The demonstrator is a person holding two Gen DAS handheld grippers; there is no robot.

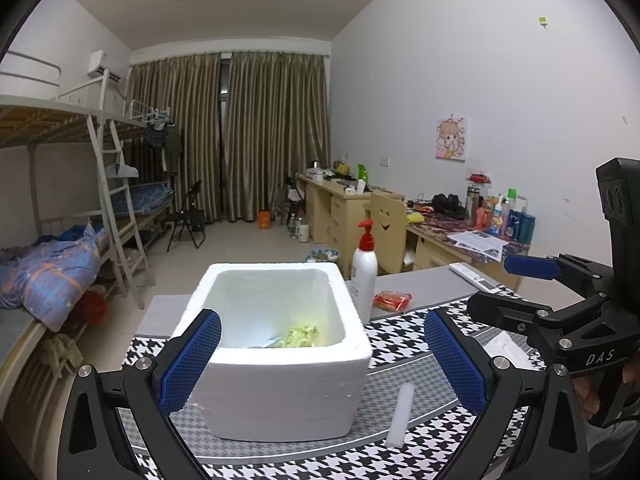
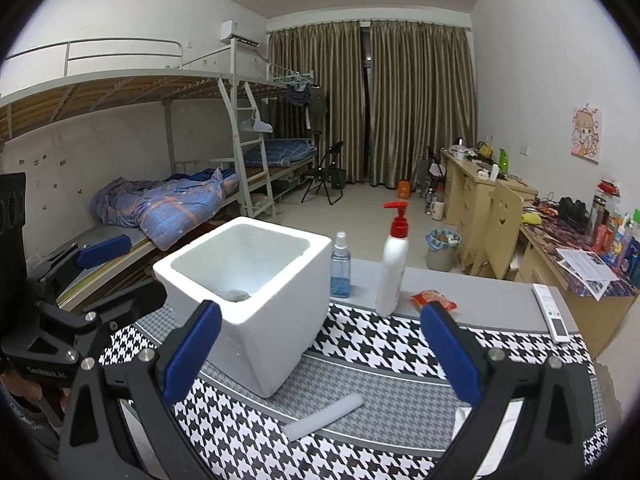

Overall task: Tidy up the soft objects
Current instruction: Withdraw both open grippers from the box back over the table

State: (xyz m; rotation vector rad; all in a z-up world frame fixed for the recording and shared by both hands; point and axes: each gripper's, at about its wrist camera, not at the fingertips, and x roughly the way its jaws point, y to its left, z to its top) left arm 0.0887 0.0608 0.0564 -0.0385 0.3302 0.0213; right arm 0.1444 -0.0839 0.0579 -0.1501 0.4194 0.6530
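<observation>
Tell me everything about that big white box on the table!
The white box looks like thick foam, with rounded corners, chunky walls and no lid on it. It stands upright on the black-and-white checked cloth. Inside, something yellow-green and a greyish thing lie at the bottom. A blue spray bottle and a white pump bottle stand just behind it, and a white foam stick lies in front. Neither gripper holds it.

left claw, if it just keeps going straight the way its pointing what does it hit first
Most likely the white foam box. It sits directly ahead of the open left claw, filling the gap between the blue pads, with its near wall closest. Depth is hard to judge through the fisheye, but nothing shows in between.
</observation>
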